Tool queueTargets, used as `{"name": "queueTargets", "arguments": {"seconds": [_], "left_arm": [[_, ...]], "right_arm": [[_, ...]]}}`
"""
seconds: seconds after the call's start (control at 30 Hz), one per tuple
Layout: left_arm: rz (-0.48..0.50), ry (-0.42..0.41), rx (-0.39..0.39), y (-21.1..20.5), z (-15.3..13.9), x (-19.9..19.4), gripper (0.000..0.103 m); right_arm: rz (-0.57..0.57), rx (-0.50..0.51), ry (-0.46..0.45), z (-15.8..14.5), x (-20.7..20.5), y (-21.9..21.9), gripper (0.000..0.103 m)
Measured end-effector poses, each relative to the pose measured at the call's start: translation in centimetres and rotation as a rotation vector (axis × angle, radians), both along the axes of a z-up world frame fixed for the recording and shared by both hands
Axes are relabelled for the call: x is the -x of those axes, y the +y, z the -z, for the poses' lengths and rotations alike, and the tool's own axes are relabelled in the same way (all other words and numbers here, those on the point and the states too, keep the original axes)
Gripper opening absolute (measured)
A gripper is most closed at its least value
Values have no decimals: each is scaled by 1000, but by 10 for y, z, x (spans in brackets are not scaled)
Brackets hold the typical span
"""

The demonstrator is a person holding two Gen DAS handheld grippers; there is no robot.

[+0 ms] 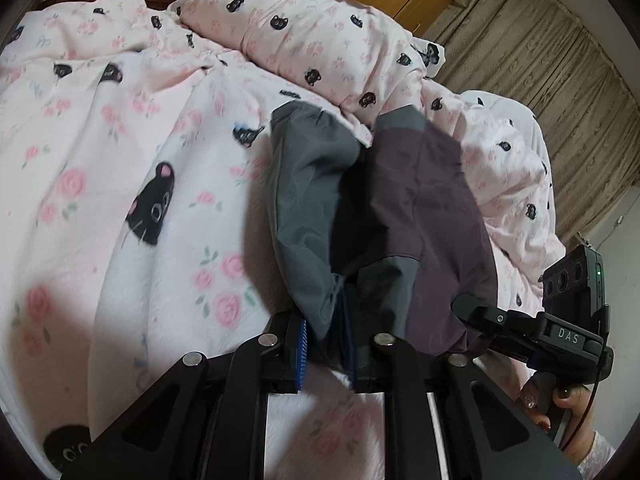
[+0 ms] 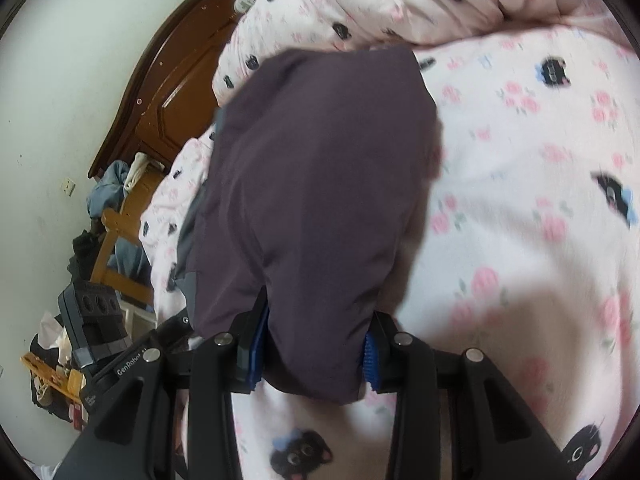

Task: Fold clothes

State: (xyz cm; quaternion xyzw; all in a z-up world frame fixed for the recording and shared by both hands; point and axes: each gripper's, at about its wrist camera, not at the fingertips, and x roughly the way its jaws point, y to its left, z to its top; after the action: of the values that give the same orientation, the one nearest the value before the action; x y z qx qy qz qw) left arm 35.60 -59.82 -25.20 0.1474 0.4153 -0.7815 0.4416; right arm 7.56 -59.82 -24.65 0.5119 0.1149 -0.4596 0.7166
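Garment: a purple and grey piece of clothing (image 1: 424,208), lying on the bed straight ahead of both tools; its near edge reaches back between their fingers, and its far end touches the pillow.
Bed cover: pink fleece blanket (image 1: 132,184) printed with roses and black cat faces, spread beneath and on both sides of the tools.
Pillow: same cat print (image 1: 312,44), beyond the garment, ahead of the left tool.
Headboard: dark brown wood (image 2: 176,92), ahead and to the left of the right tool.
Curtain: beige, pleated (image 1: 556,60), ahead and to the right of the left tool.
Left tool: (image 1: 326,350) clenched on a bunched grey fold of the garment; the blue pads (image 1: 303,354) press the cloth from both sides.
Right tool: (image 2: 314,354) its fingers stand fairly wide with the purple hem hanging down between the blue pads (image 2: 370,360); the cloth fills the gap, but whether it is truly gripped cannot be told.
Person's hand: (image 1: 560,400) wrapped round the handle of the right tool, seen to the right of the left tool.
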Motion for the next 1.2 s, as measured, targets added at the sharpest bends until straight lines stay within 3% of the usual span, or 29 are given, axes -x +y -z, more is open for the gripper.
{"name": "queueTargets", "arguments": {"seconds": [0.13,0.23,0.37,0.43,0.57,0.73,0.87,1.0,1.07,1.2], "left_arm": [[1,4,-26,-2,-3,-3,21],[-64,30,-11,3,-15,-17,32],[-192,-11,91,18,-42,-39,34],[-195,-16,142,22,-57,-43,34],[-148,-49,241,26,-88,-28,34],[-3,-94,322,27,-108,21,34],[79,-163,273,19,-93,53,34],[31,-279,137,2,-48,58,34],[15,-252,96,-4,-32,49,34],[-1,-202,87,-8,-20,45,35]], "right_arm": [[8,-17,-2,3,1,0,39],[16,-28,30,2,2,5,49],[25,14,101,-20,2,4,62],[30,37,138,-32,2,3,62],[39,85,212,-55,2,2,62],[51,146,305,-85,2,0,62],[59,181,381,-106,-2,-6,61],[46,120,438,-101,-25,-46,61],[32,93,434,-92,-33,-62,61],[8,55,457,-73,-43,-86,63]]}}
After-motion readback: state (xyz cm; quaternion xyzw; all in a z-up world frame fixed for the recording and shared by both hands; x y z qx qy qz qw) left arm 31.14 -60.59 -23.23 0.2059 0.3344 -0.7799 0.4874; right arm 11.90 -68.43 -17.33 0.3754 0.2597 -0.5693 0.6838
